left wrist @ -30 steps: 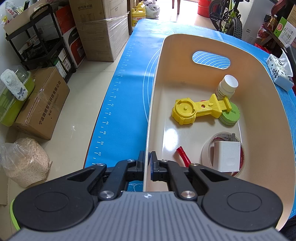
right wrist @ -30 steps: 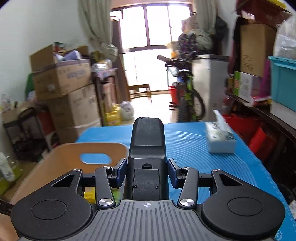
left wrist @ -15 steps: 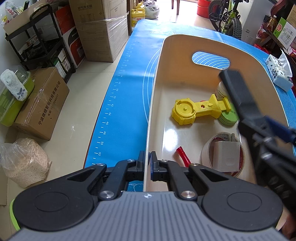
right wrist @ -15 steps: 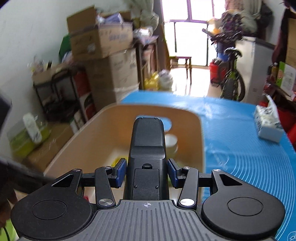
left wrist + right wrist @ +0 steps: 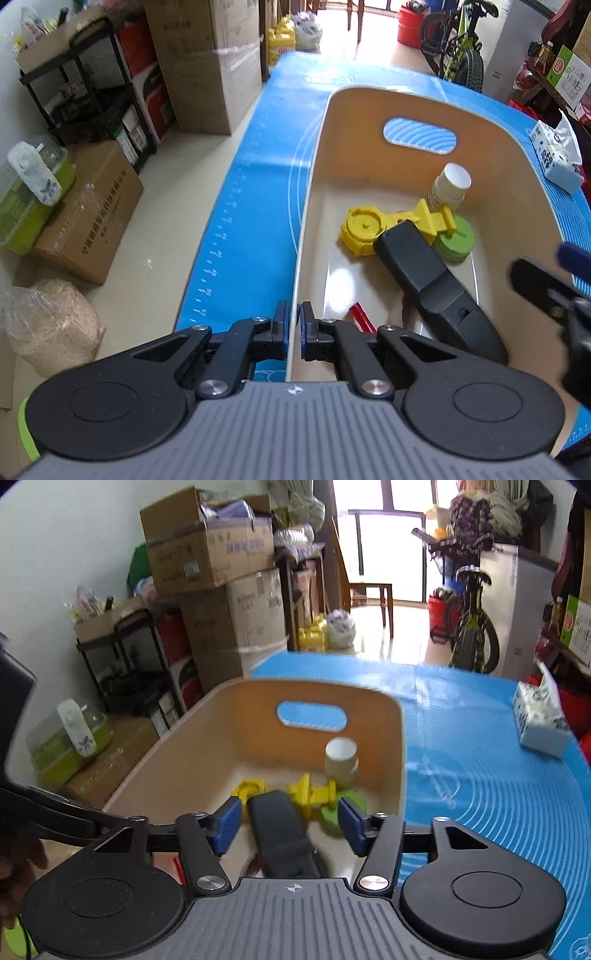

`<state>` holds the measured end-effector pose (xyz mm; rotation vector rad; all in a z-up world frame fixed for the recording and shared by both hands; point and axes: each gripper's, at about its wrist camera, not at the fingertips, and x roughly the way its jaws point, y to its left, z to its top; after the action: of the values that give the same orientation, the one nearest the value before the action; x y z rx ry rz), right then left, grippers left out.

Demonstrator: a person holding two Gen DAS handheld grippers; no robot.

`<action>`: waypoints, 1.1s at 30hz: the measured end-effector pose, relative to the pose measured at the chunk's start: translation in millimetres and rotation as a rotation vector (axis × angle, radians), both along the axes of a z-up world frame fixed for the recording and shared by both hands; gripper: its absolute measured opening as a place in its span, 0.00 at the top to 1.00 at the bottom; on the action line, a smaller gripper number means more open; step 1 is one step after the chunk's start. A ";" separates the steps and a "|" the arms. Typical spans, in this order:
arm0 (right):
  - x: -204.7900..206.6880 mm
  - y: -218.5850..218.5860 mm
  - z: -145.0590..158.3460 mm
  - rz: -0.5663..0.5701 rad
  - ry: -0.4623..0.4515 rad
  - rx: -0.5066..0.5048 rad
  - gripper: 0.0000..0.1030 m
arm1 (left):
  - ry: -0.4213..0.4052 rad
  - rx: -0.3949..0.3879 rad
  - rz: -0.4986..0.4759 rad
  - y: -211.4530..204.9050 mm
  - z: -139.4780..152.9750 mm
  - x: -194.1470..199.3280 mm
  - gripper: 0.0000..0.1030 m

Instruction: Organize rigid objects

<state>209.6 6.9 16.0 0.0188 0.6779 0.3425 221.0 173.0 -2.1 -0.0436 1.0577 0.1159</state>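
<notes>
A beige bin stands on the blue mat. My left gripper is shut on the bin's near left rim. Inside lie a yellow plastic tool, a green lid, a white bottle, a red item and a long black device. In the right wrist view my right gripper is open above the bin. The black device sits loose between its spread fingers, resting in the bin over the tape roll.
A tissue pack lies on the mat at the right. Cardboard boxes, a black shelf and a green container stand on the floor to the left. A bicycle stands at the back.
My right gripper came over the bin, lowered the black device into it and opened, letting it go. My left gripper has stayed shut on the rim.
</notes>
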 end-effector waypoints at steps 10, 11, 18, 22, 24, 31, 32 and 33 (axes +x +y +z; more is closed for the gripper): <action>-39.6 -50.6 42.3 -0.024 -0.067 -0.025 0.16 | -0.169 0.019 -0.012 -31.9 54.9 -37.7 0.29; -44.0 -56.2 46.4 -0.024 -0.071 -0.027 0.13 | -0.173 0.015 -0.014 -35.2 58.6 -42.1 0.29; -75.7 -93.9 68.7 -0.038 -0.098 -0.014 0.08 | -0.193 0.037 -0.047 -67.6 79.5 -73.1 0.26; -95.1 -115.7 77.2 -0.045 -0.102 -0.007 0.06 | -0.203 0.060 -0.066 -86.0 86.6 -94.1 0.26; -104.0 -125.3 78.9 -0.047 -0.095 -0.004 0.06 | -0.211 0.062 -0.073 -95.1 90.6 -103.9 0.26; -141.7 -147.4 81.8 -0.047 -0.090 -0.025 0.06 | -0.237 0.089 -0.111 -121.7 100.8 -138.4 0.26; -147.4 -149.5 82.1 -0.044 -0.092 -0.028 0.06 | -0.243 0.091 -0.114 -124.9 101.5 -143.9 0.26; -152.7 -150.5 82.1 -0.041 -0.096 -0.031 0.06 | -0.250 0.093 -0.114 -127.8 101.4 -149.8 0.26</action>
<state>56.9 -143.6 98.2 -0.0127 0.5870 0.2914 71.2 45.1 99.3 0.0846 0.8025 0.0540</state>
